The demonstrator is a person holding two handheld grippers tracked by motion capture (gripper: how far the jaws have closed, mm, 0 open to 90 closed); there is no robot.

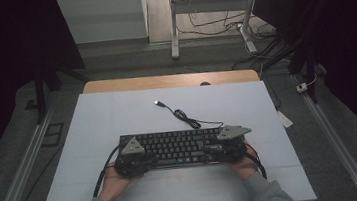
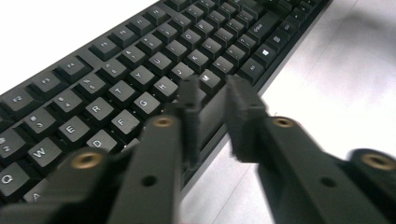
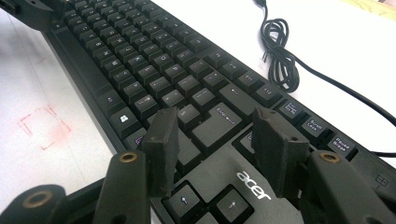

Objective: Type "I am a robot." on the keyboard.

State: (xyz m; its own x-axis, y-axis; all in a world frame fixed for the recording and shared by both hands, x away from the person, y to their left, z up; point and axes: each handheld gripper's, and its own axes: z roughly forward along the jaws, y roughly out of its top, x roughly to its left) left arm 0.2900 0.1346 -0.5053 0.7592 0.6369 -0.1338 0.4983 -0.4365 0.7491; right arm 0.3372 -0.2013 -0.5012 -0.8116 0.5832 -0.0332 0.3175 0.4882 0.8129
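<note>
Your left hand holds the left gripper at the left end of the black keyboard, which lies across the near middle of the white table sheet. In the left gripper view, the left gripper hangs low over the near edge of the keyboard, around the space bar. Its two black jaws stand close together with only a narrow gap, and nothing is pinched; one jaw sits just above the edge of the key bed, the other over the white sheet beside it. Whether a pad touches the keyboard you cannot tell, since the tips are blurred.

From the far edge of the keyboard, a black cable runs in a loose coil toward the back of the sheet and ends in a plug.

Your right hand holds the right gripper at the right end of the keyboard. In the right gripper view, the right gripper has its jaws spread moderately wide, straddling the area by the enter key and the arrow keys of the keyboard; nothing sits clamped between them. The coiled cable lies on the white sheet beyond the keys, and a faint red mark shows on the sheet in front of the keyboard.
</note>
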